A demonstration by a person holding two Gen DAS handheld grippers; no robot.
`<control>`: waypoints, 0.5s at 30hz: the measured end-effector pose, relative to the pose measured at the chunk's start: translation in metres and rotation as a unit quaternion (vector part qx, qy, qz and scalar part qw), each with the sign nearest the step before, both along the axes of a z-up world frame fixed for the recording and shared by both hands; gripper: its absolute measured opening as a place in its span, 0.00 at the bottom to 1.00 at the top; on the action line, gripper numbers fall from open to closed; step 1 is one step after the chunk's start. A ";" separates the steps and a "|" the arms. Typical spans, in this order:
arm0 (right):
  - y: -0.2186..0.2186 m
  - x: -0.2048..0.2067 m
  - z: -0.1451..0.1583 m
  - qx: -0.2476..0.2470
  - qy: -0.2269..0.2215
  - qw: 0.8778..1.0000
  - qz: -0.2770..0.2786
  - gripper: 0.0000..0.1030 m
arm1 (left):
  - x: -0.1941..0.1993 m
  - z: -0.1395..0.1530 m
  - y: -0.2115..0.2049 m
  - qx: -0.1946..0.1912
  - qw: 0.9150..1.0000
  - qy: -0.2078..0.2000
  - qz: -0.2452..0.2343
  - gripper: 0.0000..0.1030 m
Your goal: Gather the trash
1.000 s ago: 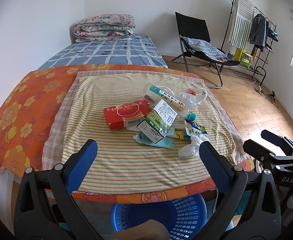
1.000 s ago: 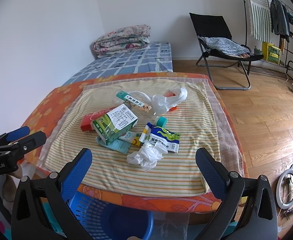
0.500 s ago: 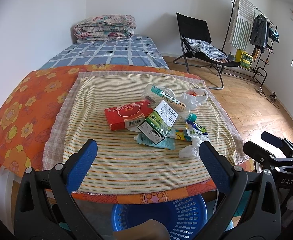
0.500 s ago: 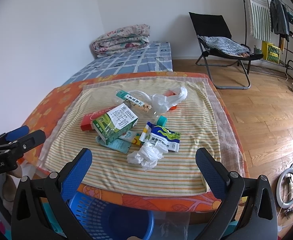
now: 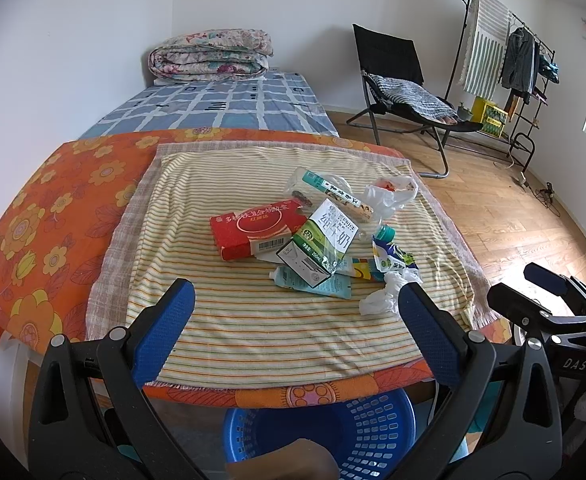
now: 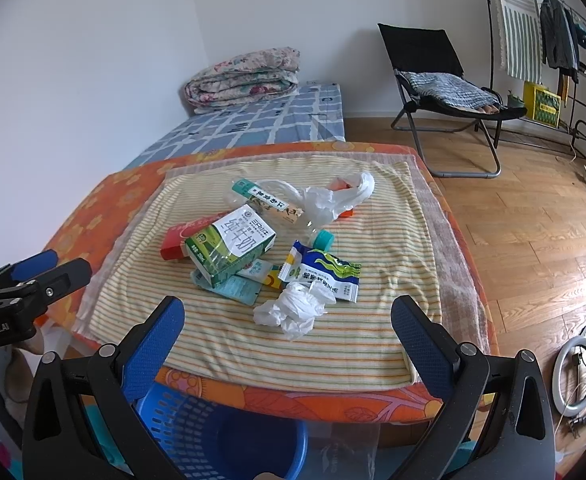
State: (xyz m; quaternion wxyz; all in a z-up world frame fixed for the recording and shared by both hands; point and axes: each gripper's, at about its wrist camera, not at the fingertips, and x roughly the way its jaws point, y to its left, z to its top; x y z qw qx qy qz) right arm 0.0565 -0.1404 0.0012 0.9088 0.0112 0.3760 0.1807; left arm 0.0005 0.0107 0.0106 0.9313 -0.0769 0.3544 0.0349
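A pile of trash lies on the striped cloth (image 5: 229, 320): a red box (image 5: 253, 228), a green milk carton (image 5: 321, 246), a crumpled white tissue (image 6: 293, 310), a blue-green snack wrapper (image 6: 325, 274), a white plastic bag (image 6: 333, 200) and a clear bag with a teal label (image 5: 325, 188). A blue basket (image 5: 325, 432) stands below the table's front edge. My left gripper (image 5: 293, 328) is open and empty, short of the pile. My right gripper (image 6: 287, 340) is open and empty, just short of the tissue.
The table carries an orange flowered cover (image 5: 33, 240). A bed with a folded quilt (image 5: 213, 56) stands behind it. A black folding chair (image 6: 433, 80) and a clothes rack (image 6: 541, 40) stand at the right on the wooden floor. A ring light (image 6: 577, 376) lies on the floor.
Both views have shifted very slightly; the grippers stay open and the trash has not moved.
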 end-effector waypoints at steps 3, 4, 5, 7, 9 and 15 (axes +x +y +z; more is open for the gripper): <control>0.000 0.000 0.000 0.000 0.001 1.000 -0.001 1.00 | 0.000 0.000 0.000 0.000 1.000 0.000 0.000 1.00; 0.000 0.000 0.000 0.000 0.001 1.000 -0.001 1.00 | 0.000 0.001 0.001 0.000 1.000 0.000 0.000 1.00; -0.001 0.000 0.000 0.000 0.001 1.000 -0.001 1.00 | 0.000 0.000 0.000 0.000 1.000 0.000 0.000 1.00; -0.001 0.000 0.000 0.000 0.001 1.000 -0.002 1.00 | 0.000 0.000 0.001 0.000 1.000 0.000 -0.001 1.00; -0.002 0.000 0.000 0.000 0.001 1.000 -0.002 1.00 | 0.000 0.000 0.000 0.000 1.000 0.000 0.000 1.00; -0.002 0.000 -0.001 -0.001 0.002 1.000 -0.002 1.00 | 0.000 0.001 0.001 0.000 1.000 0.000 0.000 1.00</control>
